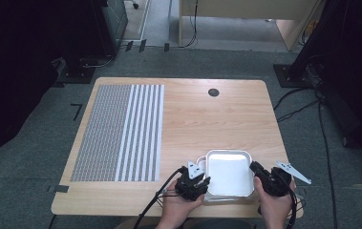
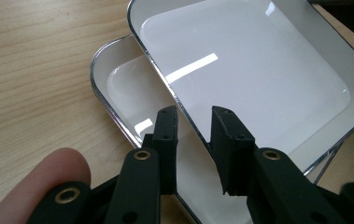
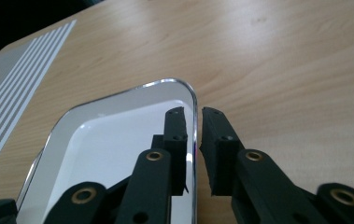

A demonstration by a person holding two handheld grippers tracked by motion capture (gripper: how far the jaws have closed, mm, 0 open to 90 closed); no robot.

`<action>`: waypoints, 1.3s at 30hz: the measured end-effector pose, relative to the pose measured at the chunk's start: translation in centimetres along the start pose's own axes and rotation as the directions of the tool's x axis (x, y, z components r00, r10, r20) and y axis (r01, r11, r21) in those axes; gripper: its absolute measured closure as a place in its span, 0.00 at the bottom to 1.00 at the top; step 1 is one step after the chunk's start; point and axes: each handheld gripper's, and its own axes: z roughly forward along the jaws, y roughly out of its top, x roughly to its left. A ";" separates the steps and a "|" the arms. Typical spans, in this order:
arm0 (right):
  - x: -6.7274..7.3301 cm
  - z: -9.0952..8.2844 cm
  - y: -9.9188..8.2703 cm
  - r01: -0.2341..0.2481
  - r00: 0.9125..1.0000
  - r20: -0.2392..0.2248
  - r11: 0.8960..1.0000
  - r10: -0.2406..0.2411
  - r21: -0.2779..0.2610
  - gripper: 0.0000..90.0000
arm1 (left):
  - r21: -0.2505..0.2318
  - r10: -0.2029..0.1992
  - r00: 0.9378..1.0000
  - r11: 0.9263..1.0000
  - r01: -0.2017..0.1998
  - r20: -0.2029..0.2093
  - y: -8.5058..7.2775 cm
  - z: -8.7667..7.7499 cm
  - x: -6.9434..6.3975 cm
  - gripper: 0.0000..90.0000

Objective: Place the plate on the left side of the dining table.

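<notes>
Two white trays with shiny rims lie stacked askew near the table's front edge. The upper tray point(image 1: 228, 172) point(image 2: 258, 70) point(image 3: 114, 144) covers most of the lower tray point(image 1: 200, 160) point(image 2: 121, 84), which sticks out at the left. My left gripper point(image 1: 206, 182) point(image 2: 194, 119) straddles the upper tray's left rim, with a clear gap between its jaws. My right gripper point(image 1: 254, 168) point(image 3: 193, 114) straddles the same tray's right rim; its jaws stand a little apart and do not press on it.
A grey and white striped mat point(image 1: 119, 133) covers the table's left part. A dark round grommet point(image 1: 213, 92) sits at the back. Bare wood lies beyond the trays. Cables run over the floor at the right. A fingertip point(image 2: 39, 177) shows beside the left jaws.
</notes>
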 end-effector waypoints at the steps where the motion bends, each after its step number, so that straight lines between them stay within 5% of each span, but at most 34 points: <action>1: 0.0 0.2 0.2 0.024 1.000 0.001 1.000 -0.024 -0.005 0.88 | 0.005 0.002 1.000 1.000 -0.002 -0.003 0.0 0.1 0.0 0.80; 4: 0.1 1.1 0.4 0.089 0.996 0.023 0.996 -0.090 0.013 0.89 | 0.016 0.005 1.000 1.000 -0.005 -0.003 -0.1 0.3 -0.1 0.80; 11: -0.4 2.4 0.5 0.065 0.998 -0.017 0.997 -0.065 0.049 0.98 | 0.031 0.002 1.000 1.000 -0.002 -0.002 -0.2 0.6 -0.4 0.80; 16: -0.3 2.8 0.3 0.001 1.000 -0.022 0.998 0.001 0.056 0.99 | 0.026 -0.004 1.000 1.000 0.004 -0.018 -0.2 0.6 -0.5 0.77; 19: -1.0 3.1 0.0 -0.078 0.995 -0.056 0.995 0.082 0.065 0.98 | 0.013 -0.017 1.000 1.000 0.018 -0.024 0.0 0.4 -0.5 0.79; 25: -0.9 3.0 0.0 -0.071 0.996 -0.046 0.995 0.075 0.077 0.98 | 0.017 -0.040 0.999 0.999 0.041 -0.033 0.3 0.4 -0.1 0.82; 26: -1.3 3.0 0.1 -0.126 0.989 -0.063 0.988 0.132 0.088 0.98 | 0.014 -0.039 0.999 0.999 0.040 -0.028 0.5 0.3 -0.1 0.82; 30: -1.7 2.9 0.2 -0.182 0.979 -0.076 0.978 0.189 0.099 0.99 | -0.001 -0.028 0.999 1.000 0.028 -0.019 1.1 -0.2 -0.2 0.82; 39: -0.4 2.4 0.5 -0.169 0.981 -0.076 0.981 0.176 0.091 1.00 | -0.027 -0.031 0.999 0.999 0.030 -0.031 2.1 -1.7 0.6 0.87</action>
